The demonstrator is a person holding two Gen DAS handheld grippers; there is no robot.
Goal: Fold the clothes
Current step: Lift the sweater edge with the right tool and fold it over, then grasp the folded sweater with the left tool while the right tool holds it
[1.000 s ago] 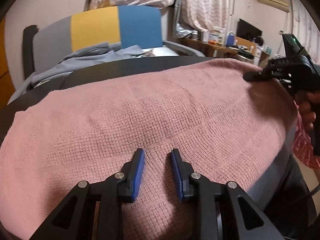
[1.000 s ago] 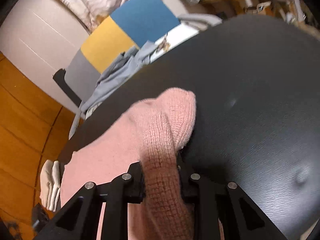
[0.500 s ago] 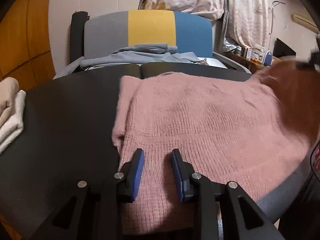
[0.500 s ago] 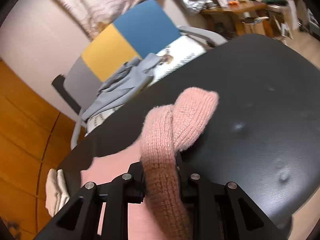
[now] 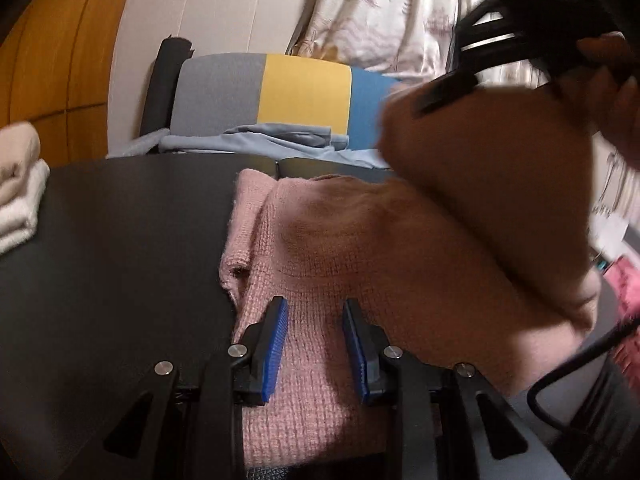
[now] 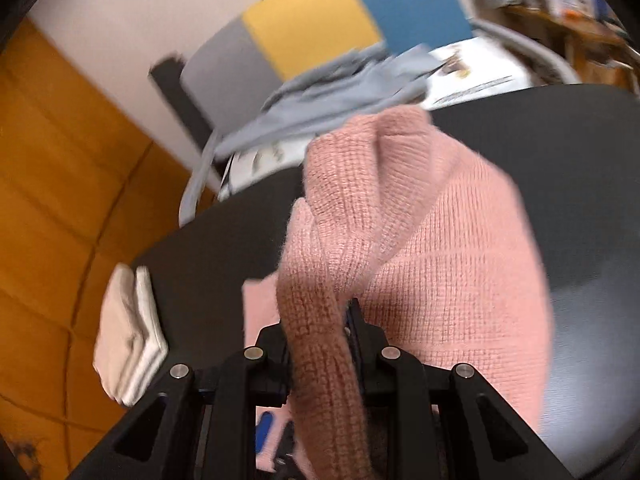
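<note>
A pink knit sweater (image 5: 320, 248) lies on a black table (image 5: 120, 264). My left gripper (image 5: 314, 312) is open and rests low over the sweater's near hem, blue pads on either side of the knit. My right gripper (image 6: 316, 320) is shut on a bunched edge of the sweater (image 6: 420, 248) and holds it raised above the table. In the left wrist view the right gripper (image 5: 448, 96) is high at the upper right, with the lifted cloth hanging from it over the flat part.
A folded cream garment (image 5: 20, 184) lies at the table's left edge, and also shows in the right wrist view (image 6: 128, 332). Behind the table stands a grey, yellow and blue chair (image 5: 280, 96) with grey-blue clothes (image 5: 280, 140) heaped on it.
My right gripper has lifted the sweater's right side and carried it up and leftward over the flat part. My left gripper has shifted left along the hem and stays open.
</note>
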